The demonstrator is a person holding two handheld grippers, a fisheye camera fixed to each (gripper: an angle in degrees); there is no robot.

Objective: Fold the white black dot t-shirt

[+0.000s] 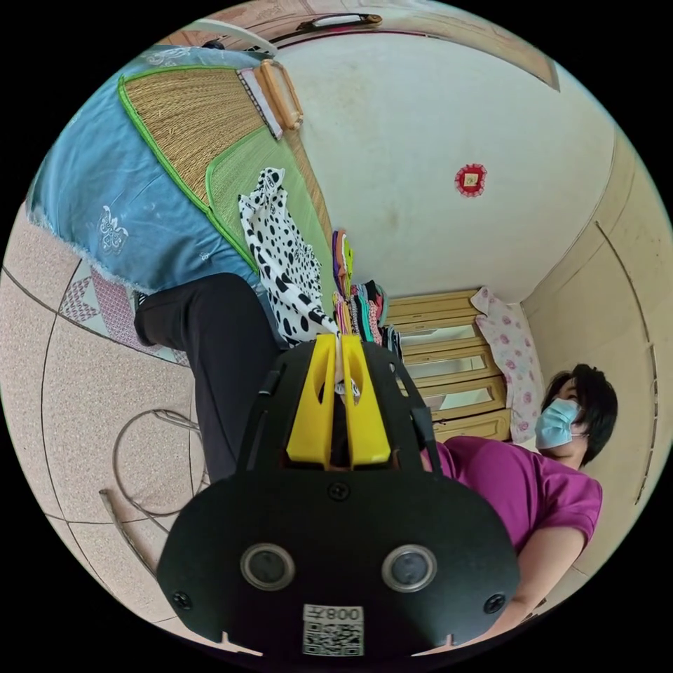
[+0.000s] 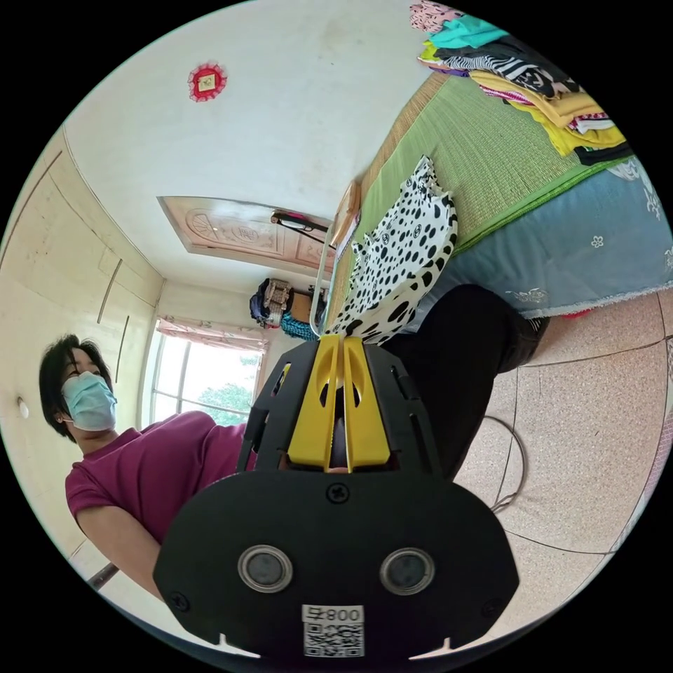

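green straw mat (image 1: 231, 168) on a bed with a blue sheet (image 1: 119, 203). stack of folded clothes (image 2: 540, 91) on the mat's far end. wooden dresser (image 1: 449, 364) by the wall, red wall ornament (image 1: 470, 179), window (image 2: 203, 378), tiled floor (image 2: 582, 434).

Bright, even daylight on my feeds; window (image 2: 210, 382) blown out w/ glare. Soft shadows, focus sharp at centre, heavy fisheye bending + black corners at edges.

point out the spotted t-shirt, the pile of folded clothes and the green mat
spotted t-shirt (image 1: 284, 263), left gripper view, middle of the hanging cloth
pile of folded clothes (image 2: 533, 84), right gripper view, yellow garment in the stack
green mat (image 2: 484, 161), right gripper view, bare woven surface
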